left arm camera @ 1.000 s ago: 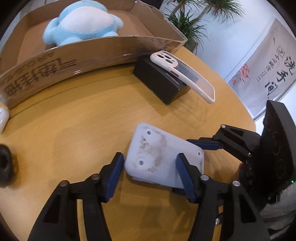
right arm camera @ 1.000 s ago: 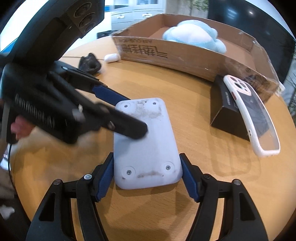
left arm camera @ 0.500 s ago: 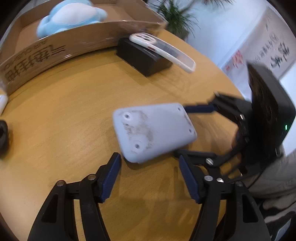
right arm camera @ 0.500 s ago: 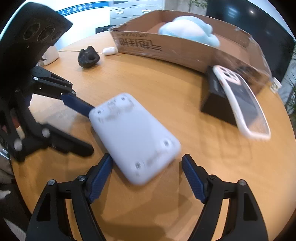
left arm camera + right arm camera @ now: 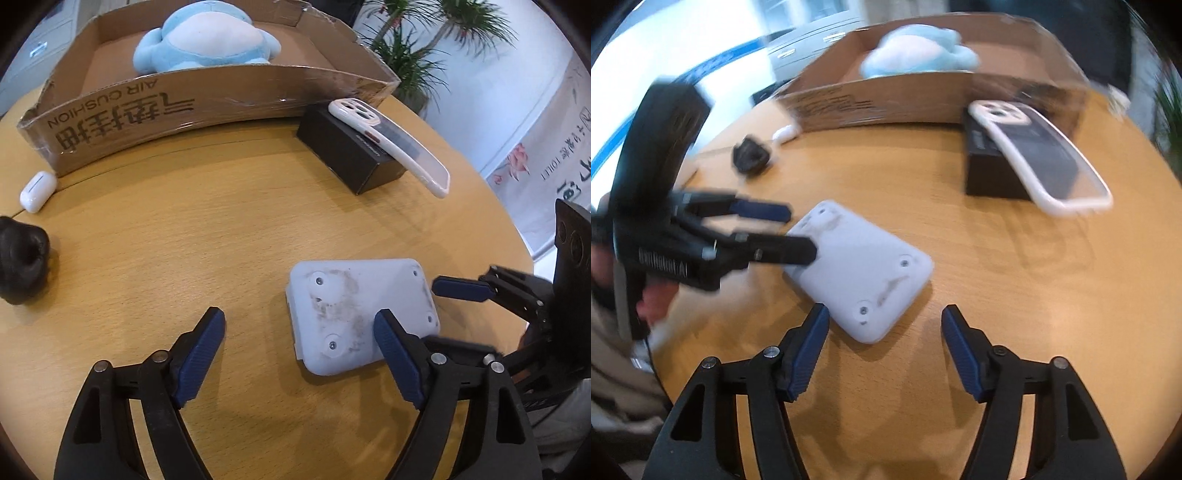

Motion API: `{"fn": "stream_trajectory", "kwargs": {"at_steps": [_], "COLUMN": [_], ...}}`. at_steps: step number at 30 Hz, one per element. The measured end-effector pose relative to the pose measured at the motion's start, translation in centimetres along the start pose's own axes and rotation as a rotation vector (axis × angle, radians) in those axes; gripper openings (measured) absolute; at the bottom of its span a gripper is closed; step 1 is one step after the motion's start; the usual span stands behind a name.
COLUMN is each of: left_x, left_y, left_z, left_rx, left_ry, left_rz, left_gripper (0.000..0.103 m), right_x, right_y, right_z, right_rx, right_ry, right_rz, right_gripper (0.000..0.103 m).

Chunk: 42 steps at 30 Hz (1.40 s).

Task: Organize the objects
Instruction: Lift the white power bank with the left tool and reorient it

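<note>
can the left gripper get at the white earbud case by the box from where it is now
Probably yes: the left gripper is open and empty, and bare table lies between it and the earbud case; the black lump sits aside.

An office lobby: filing cabinets [image 5: 809,44], potted plants [image 5: 424,48], toilet-direction banner [image 5: 546,147], round wooden table [image 5: 221,229].

Plush [image 5: 207,37] in box [image 5: 221,99]; case [image 5: 388,144] on pkg [image 5: 347,158].

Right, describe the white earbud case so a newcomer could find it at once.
Start at the cardboard tray holding the blue plush. Just off its near left corner, on the wooden table, lies the earbud case. It is small, glossy white and pill-shaped, unlike the lumpy black object beside it.
</note>
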State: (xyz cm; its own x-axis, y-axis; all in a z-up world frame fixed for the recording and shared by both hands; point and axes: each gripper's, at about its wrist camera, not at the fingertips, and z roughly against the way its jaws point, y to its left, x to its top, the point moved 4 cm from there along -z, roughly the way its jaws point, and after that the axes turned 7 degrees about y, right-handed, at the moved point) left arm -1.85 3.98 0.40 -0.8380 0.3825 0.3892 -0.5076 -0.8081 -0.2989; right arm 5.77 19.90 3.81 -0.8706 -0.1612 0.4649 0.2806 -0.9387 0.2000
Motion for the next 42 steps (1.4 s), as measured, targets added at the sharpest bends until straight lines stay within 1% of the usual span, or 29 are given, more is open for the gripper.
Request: {"fn": "stream_trajectory", "kwargs": {"at_steps": [2,4,6,8,9,10,11,12,13,14,20,24,31,37,42], "left_x": [0.1,0.0,-0.1,-0.2,-0.2,-0.1,-0.1,-0.2,-0.3,-0.4,-0.4,-0.3,-0.6,-0.5,-0.3], "left_y": [-0.4,-0.6,-0.8,-1.3,-1.6,-1.7,-1.6,-1.7,-1.9,-2.0,-2.4,-2.3,-2.8,-2.6,-2.3], "left_z": [-0.4,-0.5,-0.5,-0.7,-0.8,-0.8,-0.7,-0.6,-0.7,-0.6,-0.5,-0.5,0.0,0.9,1.8], "left_rx": [0.009,0.018,0.025,0.023,0.018,0.017,0.011,-0.009,-0.041,-0.065,-0.067,-0.071,-0.023,-0.005,0.003], "left_ry": [-0.010,-0.016,-0.021,-0.020,-0.018,-0.024,-0.026,-0.030,-0.028,-0.029,-0.024,-0.033,-0.047,-0.078,-0.115], "left_rz": [0.014,0.016,0.014,0.000,-0.010,0.001,0.014,0.012,0.010,0.009,-0.008,0.005,-0.013,-0.001,0.013], "left_gripper": [0.084,0.087,0.089,0.089,0.087,0.084,0.082,0.074,0.064,0.060,0.059,0.059,0.058,0.057,0.057], "right_x": [-0.2,-0.2,0.0,0.2,0.4,0.6,0.9,1.0,1.1,1.1,1.3,1.5,1.8,2.5,3.1], "right_y": [-1.0,-2.0,-2.2,-1.9,-1.7,-1.3,-1.2,-1.1,-1.1,-1.1,-0.9,-1.1,-0.6,-0.1,0.2], "right_z": [0.4,0.2,0.3,0.1,0.0,-0.2,-0.3,-0.5,-0.6,-0.6,-1.0,-1.3,-1.1,-0.3,0.2], "right_rx": [0.024,0.049,0.035,0.044,0.057,0.078,0.103,0.120,0.128,0.128,0.134,0.145,0.120,0.086,0.084], "right_ry": [-0.004,0.000,-0.011,-0.007,-0.004,0.000,0.001,0.007,0.010,0.012,0.020,0.025,0.013,-0.014,-0.036], "right_rz": [-0.106,-0.213,-0.250,-0.272,-0.278,-0.280,-0.286,-0.295,-0.300,-0.298,-0.304,-0.307,-0.277,-0.242,-0.223], "right_gripper": [0.062,0.061,0.060,0.056,0.053,0.045,0.043,0.043,0.041,0.041,0.040,0.040,0.036,0.032,0.032]}}
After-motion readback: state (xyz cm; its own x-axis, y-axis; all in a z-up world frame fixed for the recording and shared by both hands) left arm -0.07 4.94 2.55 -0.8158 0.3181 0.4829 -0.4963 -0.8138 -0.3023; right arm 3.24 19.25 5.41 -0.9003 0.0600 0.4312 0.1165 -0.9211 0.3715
